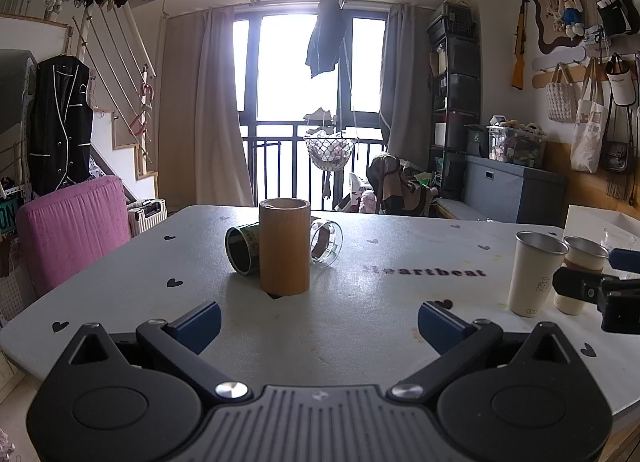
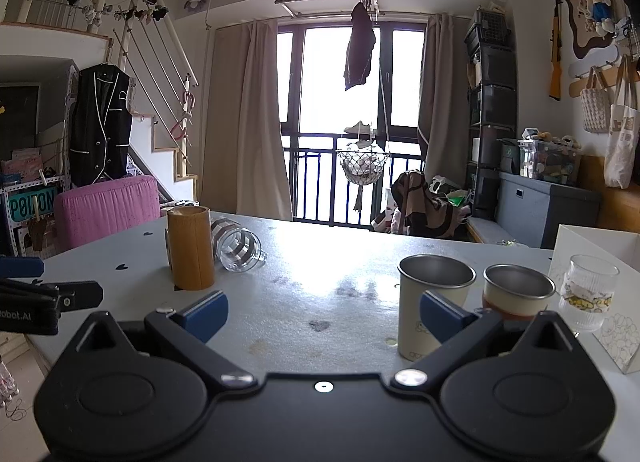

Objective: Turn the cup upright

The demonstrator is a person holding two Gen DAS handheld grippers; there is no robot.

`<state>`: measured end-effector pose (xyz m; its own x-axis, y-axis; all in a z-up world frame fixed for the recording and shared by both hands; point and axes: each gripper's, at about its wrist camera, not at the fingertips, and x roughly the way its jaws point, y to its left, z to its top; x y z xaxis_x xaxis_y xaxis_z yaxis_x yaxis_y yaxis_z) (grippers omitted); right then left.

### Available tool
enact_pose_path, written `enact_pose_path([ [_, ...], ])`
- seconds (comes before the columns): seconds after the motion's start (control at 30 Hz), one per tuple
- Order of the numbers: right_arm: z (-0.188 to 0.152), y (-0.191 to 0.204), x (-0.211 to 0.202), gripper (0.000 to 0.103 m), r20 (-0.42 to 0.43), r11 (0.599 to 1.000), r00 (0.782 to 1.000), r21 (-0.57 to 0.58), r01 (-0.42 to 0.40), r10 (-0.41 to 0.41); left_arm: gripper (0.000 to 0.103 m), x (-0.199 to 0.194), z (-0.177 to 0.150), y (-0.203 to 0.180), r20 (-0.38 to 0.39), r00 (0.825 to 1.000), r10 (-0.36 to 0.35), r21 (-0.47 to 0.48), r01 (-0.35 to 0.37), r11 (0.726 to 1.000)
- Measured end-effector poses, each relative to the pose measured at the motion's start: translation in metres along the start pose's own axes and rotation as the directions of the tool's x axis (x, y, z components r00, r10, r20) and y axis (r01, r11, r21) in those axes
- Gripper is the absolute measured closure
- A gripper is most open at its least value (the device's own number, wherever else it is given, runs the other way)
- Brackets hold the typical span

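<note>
A tan bamboo cup (image 1: 284, 247) stands upright mid-table; it also shows in the right wrist view (image 2: 190, 248). Behind it a green tin cup (image 1: 242, 247) lies on its side to the left, and a clear glass mug (image 1: 326, 242) lies on its side to the right, also seen from the right wrist (image 2: 237, 249). My left gripper (image 1: 319, 326) is open and empty, short of the bamboo cup. My right gripper (image 2: 324, 316) is open and empty, its right finger in front of a cream steel cup (image 2: 432, 304).
The cream steel cup (image 1: 535, 273) and a second steel cup with a brown band (image 2: 517, 294) stand upright at the right. A ribbed glass (image 2: 586, 292) stands by a white box (image 2: 610, 274). A pink chair (image 1: 72, 230) is at the left of the grey table (image 1: 360, 318).
</note>
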<state>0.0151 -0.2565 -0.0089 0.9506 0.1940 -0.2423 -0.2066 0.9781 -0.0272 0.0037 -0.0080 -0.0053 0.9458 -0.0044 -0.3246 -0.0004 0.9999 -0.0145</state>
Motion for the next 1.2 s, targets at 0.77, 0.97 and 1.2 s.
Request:
enact_pose_path([
  [0.77,-0.0001,0.0,-0.0007,0.0,0.001,1.0,1.0,0.0,0.0,0.0,0.0,0.0001,0.0007,0.0045,-0.001,1.0,-0.002,0.0,0.002,1.0],
  [0.97,-0.0003,-0.0003,-0.0007,0.0,0.001,1.0,1.0,0.0,0.0,0.0,0.0,0.0008,-0.0003,0.0034,-0.002,1.0,-0.002,0.0,0.002,1.0],
  [1.2,-0.0005,0.0017,-0.001,0.0,0.002,1.0,1.0,0.0,0.0,0.0,0.0,0.0056,-0.0041,0.003,-0.005,1.0,-0.007,-0.002,0.007,1.0],
])
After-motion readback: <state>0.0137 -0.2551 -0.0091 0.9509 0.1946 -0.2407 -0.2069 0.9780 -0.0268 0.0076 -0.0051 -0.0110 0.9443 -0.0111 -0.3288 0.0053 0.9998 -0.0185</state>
